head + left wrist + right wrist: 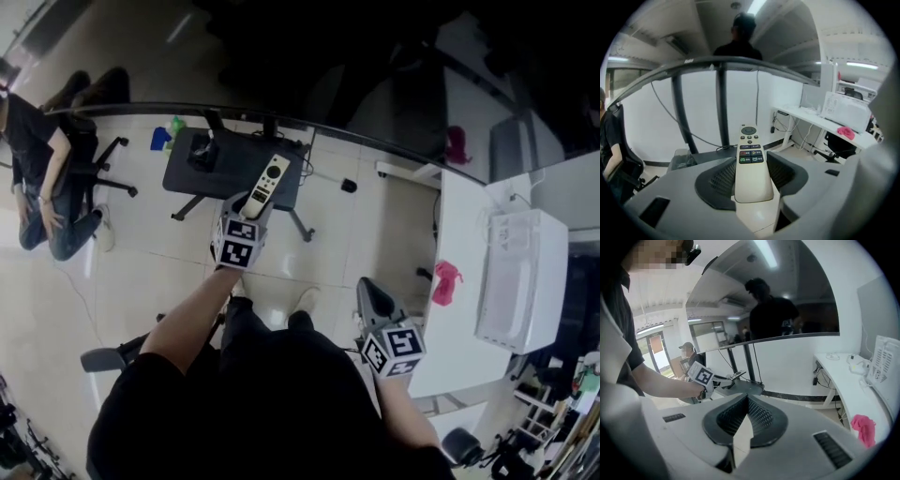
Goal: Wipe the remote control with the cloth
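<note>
My left gripper (253, 204) is raised in front of me and shut on a cream remote control (268, 180). The remote's button end sticks out past the jaws. In the left gripper view the remote (750, 161) lies lengthwise between the dark pads, buttons facing up. A pink cloth (446, 281) lies on the white table (461, 216) at my right, apart from both grippers; it also shows in the left gripper view (846, 132) and in the right gripper view (863, 428). My right gripper (371, 289) hangs lower near the table's edge, shut (746, 401) with nothing in it.
A white boxy appliance (521, 277) stands on the table beyond the cloth. A black stand on legs (192, 173) is on the floor ahead, below the left gripper. A seated person (37, 173) is at the far left. A dark curved rail (740, 62) crosses ahead.
</note>
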`<action>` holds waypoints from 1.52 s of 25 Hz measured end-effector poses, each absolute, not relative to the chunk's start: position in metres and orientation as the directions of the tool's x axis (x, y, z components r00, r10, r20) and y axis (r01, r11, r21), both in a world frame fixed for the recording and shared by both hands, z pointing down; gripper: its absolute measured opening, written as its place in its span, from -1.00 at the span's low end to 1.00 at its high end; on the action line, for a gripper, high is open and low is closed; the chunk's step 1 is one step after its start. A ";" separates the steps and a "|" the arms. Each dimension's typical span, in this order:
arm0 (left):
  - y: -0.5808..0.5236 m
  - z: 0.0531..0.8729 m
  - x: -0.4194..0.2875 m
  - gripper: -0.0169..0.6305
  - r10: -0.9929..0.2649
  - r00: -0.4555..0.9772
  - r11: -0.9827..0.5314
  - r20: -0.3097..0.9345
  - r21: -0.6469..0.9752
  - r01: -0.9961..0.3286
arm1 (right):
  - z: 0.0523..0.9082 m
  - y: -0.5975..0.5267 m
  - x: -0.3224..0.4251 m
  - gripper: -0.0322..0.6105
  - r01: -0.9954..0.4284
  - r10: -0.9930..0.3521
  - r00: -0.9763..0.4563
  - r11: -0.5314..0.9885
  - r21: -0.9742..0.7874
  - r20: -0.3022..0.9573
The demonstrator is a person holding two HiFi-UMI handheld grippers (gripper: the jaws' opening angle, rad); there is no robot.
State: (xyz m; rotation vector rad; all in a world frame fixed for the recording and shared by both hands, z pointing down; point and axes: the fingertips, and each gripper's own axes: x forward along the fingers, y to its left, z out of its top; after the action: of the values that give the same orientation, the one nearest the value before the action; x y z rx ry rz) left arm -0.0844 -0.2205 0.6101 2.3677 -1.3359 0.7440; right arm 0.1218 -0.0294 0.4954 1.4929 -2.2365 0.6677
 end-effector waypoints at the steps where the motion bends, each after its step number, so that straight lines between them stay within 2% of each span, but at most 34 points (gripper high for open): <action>1: -0.212 0.595 -0.072 -0.30 -0.686 0.458 -0.543 0.565 0.022 -0.840 | 0.495 -0.030 0.125 -0.88 -0.930 -0.762 -0.366 0.322 -0.179 0.535; 9: -0.140 0.483 0.016 -0.30 -0.623 0.664 -0.737 0.414 -0.027 -0.675 | 0.488 -0.035 0.155 -0.88 -0.947 -0.825 -0.320 0.263 -0.183 0.466; 17: -0.099 0.439 0.048 -0.30 -0.566 0.745 -0.813 0.354 -0.087 -0.576 | 0.492 -0.032 0.182 -0.88 -0.971 -0.847 -0.238 0.190 -0.148 0.475; 21: -0.096 0.436 0.049 -0.30 -0.568 0.746 -0.812 0.347 -0.089 -0.577 | 0.503 -0.032 0.227 -0.85 -0.991 -0.853 -0.133 0.110 -0.074 0.505; 23: -0.092 0.437 0.052 -0.30 -0.561 0.750 -0.817 0.350 -0.087 -0.571 | 0.511 -0.027 0.269 -0.72 -0.999 -0.845 -0.041 0.039 -0.015 0.534; 29: -0.085 0.439 0.058 -0.30 -0.551 0.751 -0.823 0.364 -0.088 -0.561 | 0.562 -0.016 0.403 -0.46 -0.971 -0.737 0.222 -0.111 0.210 0.639; 34: -0.082 0.436 0.061 -0.30 -0.560 0.740 -0.816 0.373 -0.092 -0.571 | 0.622 -0.014 0.463 -0.41 -0.956 -0.589 0.277 -0.088 0.281 0.759; 38: -0.082 0.435 0.061 -0.30 -0.571 0.728 -0.809 0.378 -0.113 -0.576 | 0.661 -0.010 0.489 -0.41 -0.961 -0.479 0.273 -0.105 0.255 0.834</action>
State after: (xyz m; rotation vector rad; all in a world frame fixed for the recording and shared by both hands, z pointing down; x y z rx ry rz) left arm 0.0613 -0.0817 0.4355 2.9090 -0.9660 0.6306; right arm 0.4893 -0.0095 0.6607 1.7187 -1.3259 0.7359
